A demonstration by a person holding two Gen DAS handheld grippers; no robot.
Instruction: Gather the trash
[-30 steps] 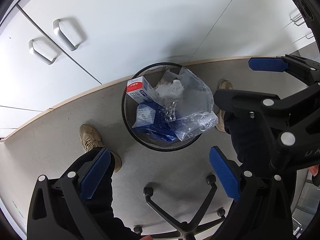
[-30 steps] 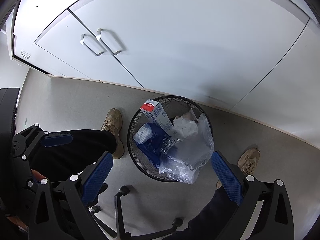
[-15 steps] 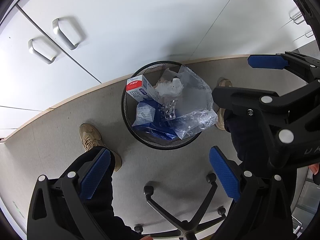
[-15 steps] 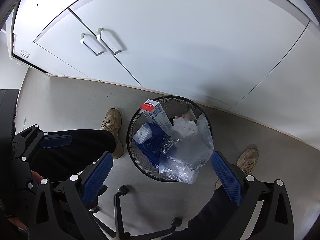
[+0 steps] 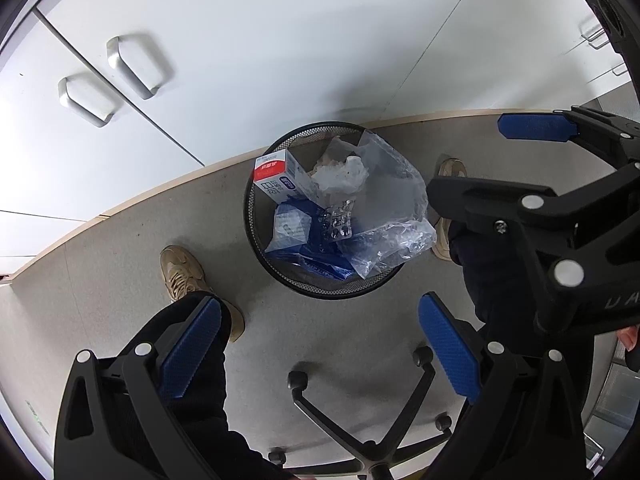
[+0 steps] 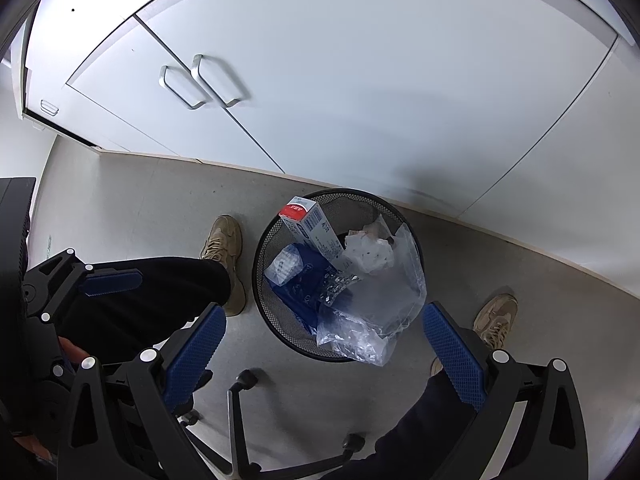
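We hold left gripper [image 5: 316, 344] and right gripper [image 6: 324, 344] spread wide, empty, high over the mesh bin [image 6: 262, 276] by the cabinets; trash sits inside, clear bag [image 6: 376, 312] draping the rim, likely just dropped

White cabinet doors [image 6: 320, 80] with silver loop handles [image 6: 200, 84] stand over a grey floor [image 6: 140, 208]; a black swivel-chair base [image 5: 360, 436] sits near.

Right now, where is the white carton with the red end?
The white carton with the red end leans inside the black mesh wastebasket, at its rim nearest the white cabinets.
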